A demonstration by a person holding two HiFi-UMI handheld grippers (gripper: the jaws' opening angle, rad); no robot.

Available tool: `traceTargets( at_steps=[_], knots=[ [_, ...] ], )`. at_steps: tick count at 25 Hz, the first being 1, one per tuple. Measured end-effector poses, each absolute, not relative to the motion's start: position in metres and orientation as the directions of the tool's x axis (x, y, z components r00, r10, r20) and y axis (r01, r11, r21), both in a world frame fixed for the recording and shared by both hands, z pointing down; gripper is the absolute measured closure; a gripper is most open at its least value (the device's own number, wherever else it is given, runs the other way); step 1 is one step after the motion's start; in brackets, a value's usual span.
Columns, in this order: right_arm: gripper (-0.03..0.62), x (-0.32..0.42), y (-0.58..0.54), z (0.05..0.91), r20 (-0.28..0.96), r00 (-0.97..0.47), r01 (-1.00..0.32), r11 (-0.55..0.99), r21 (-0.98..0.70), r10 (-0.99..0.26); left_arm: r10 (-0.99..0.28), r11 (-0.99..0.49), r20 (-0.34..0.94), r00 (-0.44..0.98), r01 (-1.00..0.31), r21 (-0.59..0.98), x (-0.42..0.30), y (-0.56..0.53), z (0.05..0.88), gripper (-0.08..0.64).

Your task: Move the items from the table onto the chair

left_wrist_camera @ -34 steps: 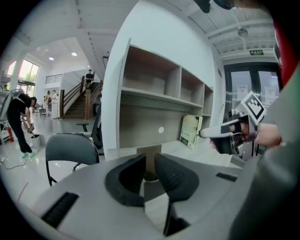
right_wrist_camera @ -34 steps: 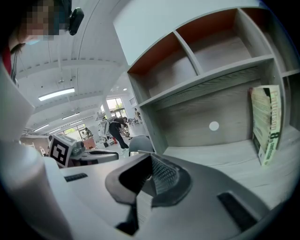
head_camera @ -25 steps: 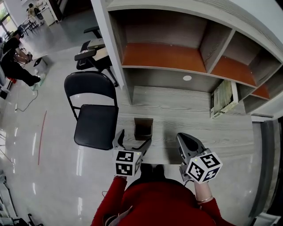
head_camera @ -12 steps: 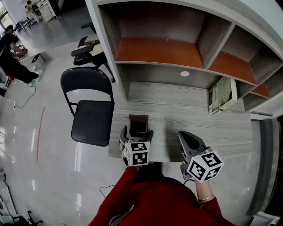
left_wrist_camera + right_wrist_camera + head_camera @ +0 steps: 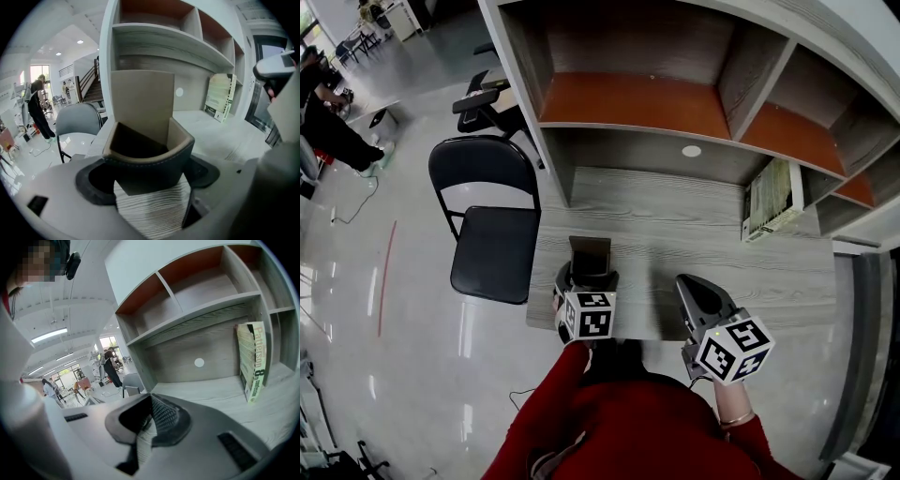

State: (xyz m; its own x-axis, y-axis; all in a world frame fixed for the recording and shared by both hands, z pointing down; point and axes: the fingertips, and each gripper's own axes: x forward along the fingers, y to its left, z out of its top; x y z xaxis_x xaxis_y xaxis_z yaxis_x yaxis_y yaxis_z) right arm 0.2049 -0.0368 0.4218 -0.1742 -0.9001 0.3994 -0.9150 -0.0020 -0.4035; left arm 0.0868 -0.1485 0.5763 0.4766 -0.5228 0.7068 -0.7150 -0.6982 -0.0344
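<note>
A small dark holder (image 5: 590, 253) with a tan inside and a tall back flap stands on the grey wooden table (image 5: 694, 248) near its front edge. My left gripper (image 5: 589, 274) reaches down over it. In the left gripper view the holder (image 5: 145, 140) fills the gap, and the jaws have just been closing, with both pads (image 5: 93, 180) against its sides. My right gripper (image 5: 700, 295) hovers shut over the table's front edge, with nothing in it; its pads (image 5: 164, 420) meet at the tips. The black folding chair (image 5: 492, 253) stands left of the table.
A shelf unit (image 5: 647, 103) with orange boards rises at the back of the table. A green booklet (image 5: 772, 202) leans in its right bay. Office chairs (image 5: 487, 103) and people (image 5: 323, 131) are on the shiny floor far left.
My left gripper has come down and forward from the table's edge, so that its jaws now flank the holder. The right gripper has stayed put.
</note>
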Motion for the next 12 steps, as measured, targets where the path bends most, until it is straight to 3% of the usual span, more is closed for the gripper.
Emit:
traceTargets(
  at_steps=[5, 12],
  knots=[
    [0.58, 0.206, -0.036, 0.42, 0.387, -0.18, -0.914, 0.008, -0.406, -0.904, -0.53, -0.699, 0.686, 0.498, -0.715, -0.02, 0.085, -0.151, 0.561, 0.118],
    [0.58, 0.211, -0.049, 0.405, 0.337, -0.202, -0.917, 0.057, -0.395, -0.92, -0.651, -0.689, 0.522, 0.552, -0.718, -0.1, 0.073, -0.182, 0.456, 0.118]
  ],
)
